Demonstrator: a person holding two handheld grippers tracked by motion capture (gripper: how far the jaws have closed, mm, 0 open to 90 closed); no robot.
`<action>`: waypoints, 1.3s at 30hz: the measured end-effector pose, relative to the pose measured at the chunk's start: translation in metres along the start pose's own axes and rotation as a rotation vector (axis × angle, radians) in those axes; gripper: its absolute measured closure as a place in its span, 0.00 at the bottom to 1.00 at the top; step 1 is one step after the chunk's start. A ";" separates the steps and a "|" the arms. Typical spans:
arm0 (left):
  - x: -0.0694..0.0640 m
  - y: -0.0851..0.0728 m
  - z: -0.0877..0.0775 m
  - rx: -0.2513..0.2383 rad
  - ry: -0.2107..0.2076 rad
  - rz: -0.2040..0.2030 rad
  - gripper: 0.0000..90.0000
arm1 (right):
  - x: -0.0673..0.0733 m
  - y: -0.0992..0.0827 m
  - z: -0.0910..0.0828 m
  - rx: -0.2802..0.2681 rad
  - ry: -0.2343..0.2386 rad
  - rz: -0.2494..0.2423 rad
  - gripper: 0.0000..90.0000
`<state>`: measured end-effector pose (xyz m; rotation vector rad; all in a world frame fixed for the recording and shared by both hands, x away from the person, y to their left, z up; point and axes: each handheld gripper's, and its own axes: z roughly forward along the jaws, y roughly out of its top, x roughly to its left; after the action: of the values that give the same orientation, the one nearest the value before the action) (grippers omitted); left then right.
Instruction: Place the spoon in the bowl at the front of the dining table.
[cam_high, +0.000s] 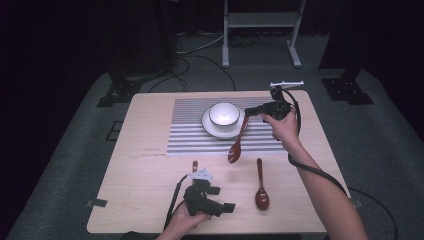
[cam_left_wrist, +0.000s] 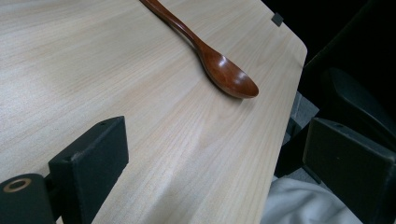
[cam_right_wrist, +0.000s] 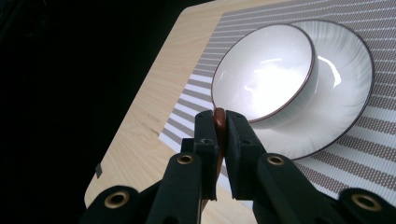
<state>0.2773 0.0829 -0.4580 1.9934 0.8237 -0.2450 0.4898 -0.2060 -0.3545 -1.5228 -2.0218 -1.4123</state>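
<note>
Above striped mat, right gripper jaws pinch spoon handle (tip hidden); left gripper jaws spread.

3 wooden spoons, 1 bowl, 1 plate, 1 striped placemat, 2 tongs.

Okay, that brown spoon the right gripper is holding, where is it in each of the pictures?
High view: held spoon hangs from the right gripper, right of centre.
Right gripper view: its handle tip sits between the jaws, low centre.
Left gripper view: a different spoon lies there.
Shared landmark: the wooden table.
</note>
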 end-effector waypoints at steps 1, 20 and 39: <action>0.000 0.000 0.000 -0.002 0.002 0.001 0.06 | 0.001 0.002 0.000 -0.005 -0.004 0.001 0.92; 0.001 0.000 0.000 -0.001 -0.003 0.001 0.06 | 0.003 0.034 -0.003 -0.094 -0.064 0.033 0.92; 0.000 -0.001 0.002 0.001 -0.014 0.005 0.06 | -0.006 0.054 0.004 -0.186 -0.116 0.088 0.92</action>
<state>0.2768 0.0816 -0.4590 1.9926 0.8099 -0.2560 0.5391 -0.2067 -0.3312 -1.7855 -1.9057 -1.5474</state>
